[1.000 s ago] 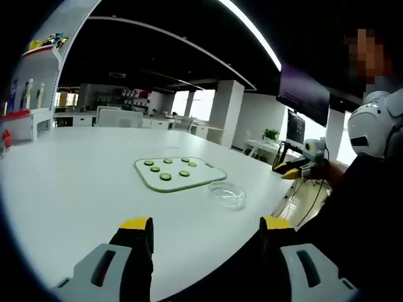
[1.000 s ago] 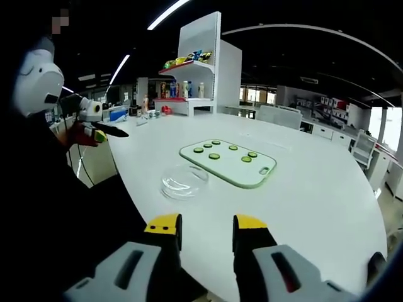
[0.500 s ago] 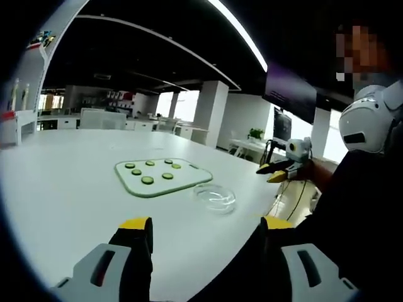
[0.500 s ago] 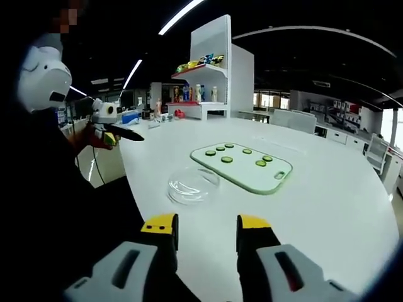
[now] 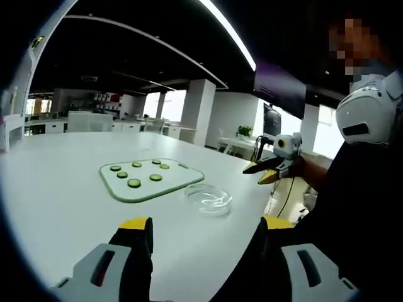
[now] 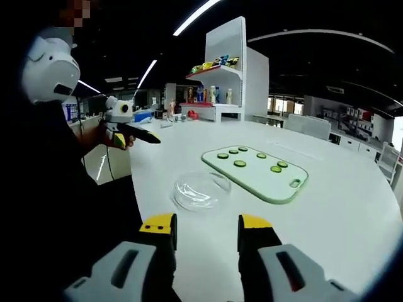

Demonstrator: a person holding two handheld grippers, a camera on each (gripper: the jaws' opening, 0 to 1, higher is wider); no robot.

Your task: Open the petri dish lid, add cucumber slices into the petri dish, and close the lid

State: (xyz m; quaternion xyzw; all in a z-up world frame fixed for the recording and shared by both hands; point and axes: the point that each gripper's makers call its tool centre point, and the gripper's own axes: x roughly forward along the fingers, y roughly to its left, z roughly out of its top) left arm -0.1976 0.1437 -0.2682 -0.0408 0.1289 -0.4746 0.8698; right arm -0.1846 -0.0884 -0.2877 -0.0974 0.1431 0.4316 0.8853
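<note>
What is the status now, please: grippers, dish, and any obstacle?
Left gripper and right gripper open, empty, short of the table. Petri dish lid on, untouched; six cucumber slices on cutting board. Nothing in the way.

A clear, round petri dish (image 6: 202,190) sits flat on the white table (image 6: 327,214) with its transparent lid (image 5: 208,197) on, close to the table's near edge and just beside the corner of a pale green cutting board (image 6: 263,172). Six thin, round, dark green cucumber slices (image 6: 240,163) lie flat on that board, spread loosely over the half away from its handle hole, each apart from the others. In the left gripper view the same slices (image 5: 134,183) appear as small green discs on the board (image 5: 151,179), with the dish to the right of it.
</note>
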